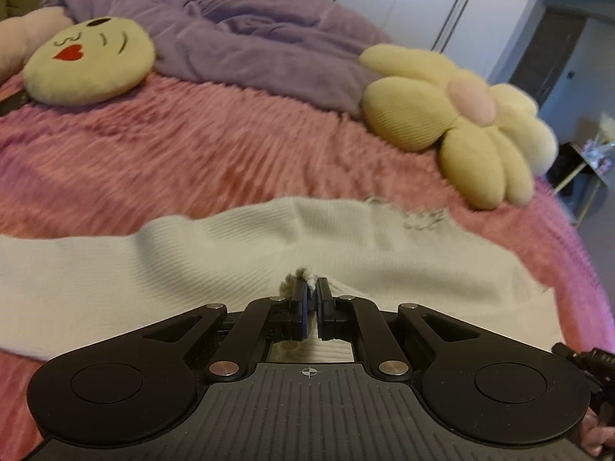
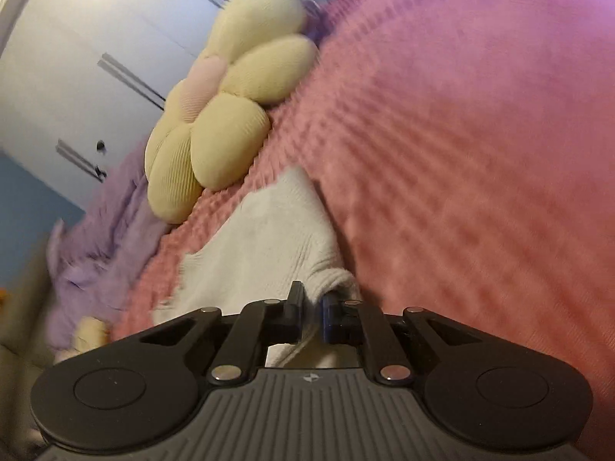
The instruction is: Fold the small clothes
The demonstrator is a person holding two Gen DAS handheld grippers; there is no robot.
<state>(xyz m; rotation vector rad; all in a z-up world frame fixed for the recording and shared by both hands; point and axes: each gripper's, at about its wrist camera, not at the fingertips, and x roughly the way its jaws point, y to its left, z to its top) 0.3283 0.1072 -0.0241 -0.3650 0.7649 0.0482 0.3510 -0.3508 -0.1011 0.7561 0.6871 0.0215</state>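
The bed, under its shaggy pink cover, carries everything here; a rumpled lilac blanket is heaped at its far end, well beyond the garment. Nearer, the white ribbed knit top lies spread across the pink cover at the near edge of the bed, one long part of it trailing off to the left; its far hem looks frayed or trimmed, though the blur makes that hard to read. A yellow flower cushion sits just beyond the garment's right end; a round face cushion lies well beyond its left end, apart from it.

The left gripper is clenched on a bunched pinch of the knit at the garment's near edge; a tuft of cloth pokes out above its fingers. The right gripper, seen from its own camera, has cloth between its fingers too; a rolled edge of the same garment is caught there, and I take the grip as closed, though that view is smeared.

I judge this the start of a fold; both corners of one edge are taken. The next move calls for lifting both together, keeping the edge taut between them, then carrying it towards the flower cushion side and laying it on the far hem without dragging the pink cover.
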